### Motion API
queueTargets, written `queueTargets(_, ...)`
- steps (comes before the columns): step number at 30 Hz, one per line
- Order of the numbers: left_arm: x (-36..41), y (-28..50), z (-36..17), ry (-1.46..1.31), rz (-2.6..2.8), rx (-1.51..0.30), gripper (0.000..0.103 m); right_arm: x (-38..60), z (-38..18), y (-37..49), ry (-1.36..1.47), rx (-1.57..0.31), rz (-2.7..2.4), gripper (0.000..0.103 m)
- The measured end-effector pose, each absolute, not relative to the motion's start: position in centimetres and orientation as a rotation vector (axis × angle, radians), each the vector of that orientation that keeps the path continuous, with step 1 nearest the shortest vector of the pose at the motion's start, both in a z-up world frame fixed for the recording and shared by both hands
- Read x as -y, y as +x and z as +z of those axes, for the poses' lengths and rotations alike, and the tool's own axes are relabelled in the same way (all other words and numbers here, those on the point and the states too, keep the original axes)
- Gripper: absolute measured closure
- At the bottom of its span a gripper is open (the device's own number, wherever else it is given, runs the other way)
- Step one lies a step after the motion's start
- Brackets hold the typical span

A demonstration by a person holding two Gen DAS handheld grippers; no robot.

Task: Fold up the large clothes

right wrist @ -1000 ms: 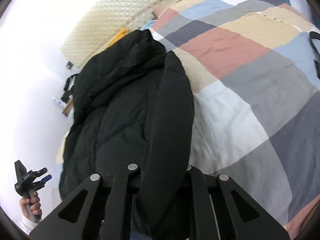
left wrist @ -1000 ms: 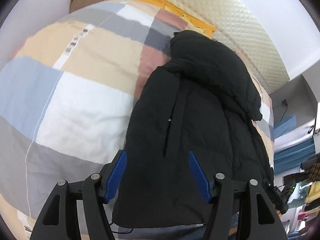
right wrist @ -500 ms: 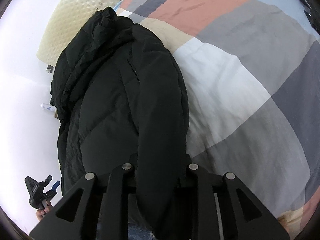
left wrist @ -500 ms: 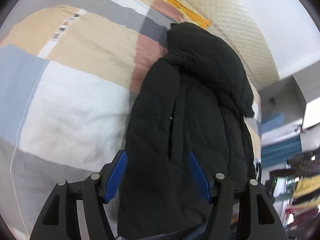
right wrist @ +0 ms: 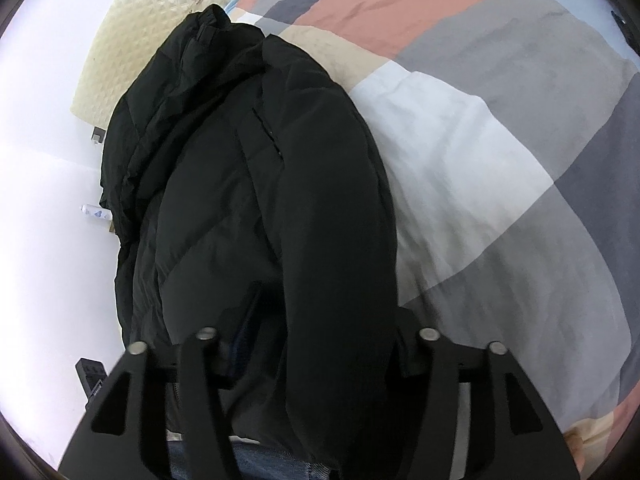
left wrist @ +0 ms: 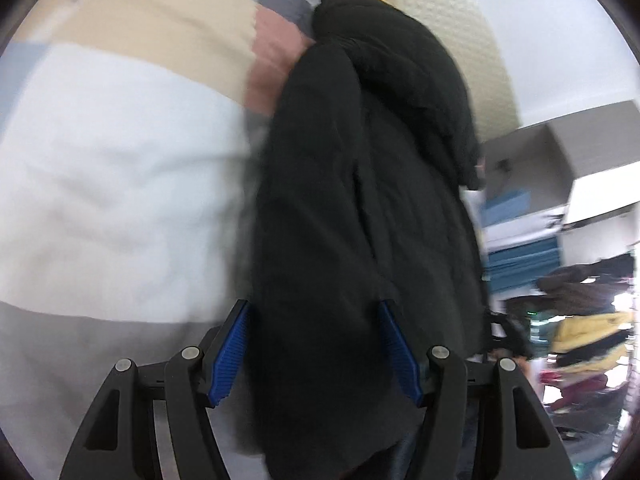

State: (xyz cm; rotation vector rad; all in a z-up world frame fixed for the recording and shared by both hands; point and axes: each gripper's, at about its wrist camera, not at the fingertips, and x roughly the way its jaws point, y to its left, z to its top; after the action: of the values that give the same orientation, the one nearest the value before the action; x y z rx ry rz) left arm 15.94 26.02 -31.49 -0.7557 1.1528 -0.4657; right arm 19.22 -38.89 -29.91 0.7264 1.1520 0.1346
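Jacket: black jacket (right wrist: 256, 200) lies lengthwise on the bed (right wrist: 500, 168), sleeve folded onto its body.
Left gripper (left wrist: 316, 354): apart, straddling hem, not clamped.
Right gripper (right wrist: 320, 344): opening, releasing sleeve.
Remaining: likely folding the hem toward the collar.

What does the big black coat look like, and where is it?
Find the bed with the checked quilt of pink, grey, white and tan squares. Along its edge, near the cream padded headboard, lies the black puffy coat. It is the only dark, bulky thing there.
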Motion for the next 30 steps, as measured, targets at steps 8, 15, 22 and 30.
queueTargets(8, -23.5, 15.5, -32.7, -0.808, -0.632, -1.134, 0.026, 37.8, -29.9, 19.7, 0.650, -1.173, 0.116, 0.023)
queueTargets(15, -21.7, 17.4, -31.2, -0.861, -0.701, -1.114, 0.026, 37.3, -29.9, 20.1, 0.606, -1.176, 0.107, 0.023)
queueTargets(22, -20.5, 18.0, -30.7, -0.857, -0.721, -1.162, 0.020, 37.2, -30.8, 20.8, 0.614, -1.193, 0.114, 0.022)
queueTargets(30, -17.7, 19.9, -30.7, -0.665, -0.603, -1.304, 0.020, 39.2, -31.5, 19.5, 0.756, -1.175, 0.097, 0.022)
